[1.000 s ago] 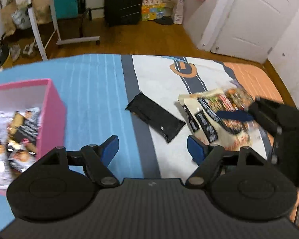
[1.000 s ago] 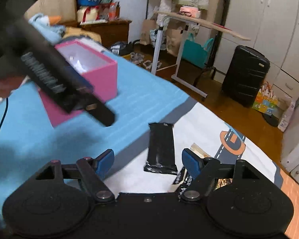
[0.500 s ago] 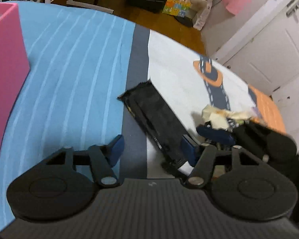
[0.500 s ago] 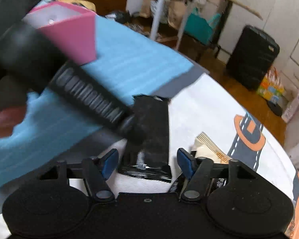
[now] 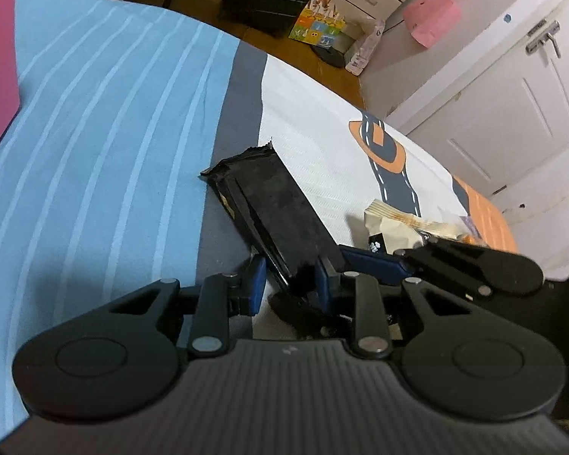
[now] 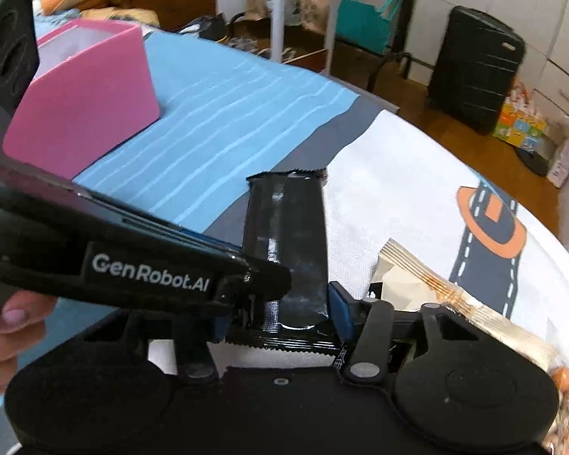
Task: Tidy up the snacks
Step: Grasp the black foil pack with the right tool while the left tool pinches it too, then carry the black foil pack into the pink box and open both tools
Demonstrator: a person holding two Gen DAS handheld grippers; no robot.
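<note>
Big picture first: the bed [image 5: 95, 132] fills both views, blue stripes on one side, a grey band, then white with a road print; the pink box [image 6: 83, 113] stands on the blue part, well apart from where I'm working; that box is where I reckon the snacks are meant to go; next down in size, the cream bag [image 6: 409, 284] lies on the white part just beside my right gripper [image 6: 278, 314]; and here's the one in hand, the black packet [image 5: 280, 204], lying where grey meets white; its long axis runs away from both cameras, near end at the jaws, crimped far end pointing toward the stripes, slanting a little toward the box side in the left view; the left gripper [image 5: 290, 278] has just been closing and looks clenched on the packet's near end, a pad on each side of it; the right jaws have just been closing too, the packet's near seal between them, one pad against its edge, the other hidden behind the left gripper, so I cannot tell whether it truly grips; so this is the pick-up step, I judge; next move calls for a clean lift and a carry across to the box, with one gripper letting go so they don't fight over it.
</note>
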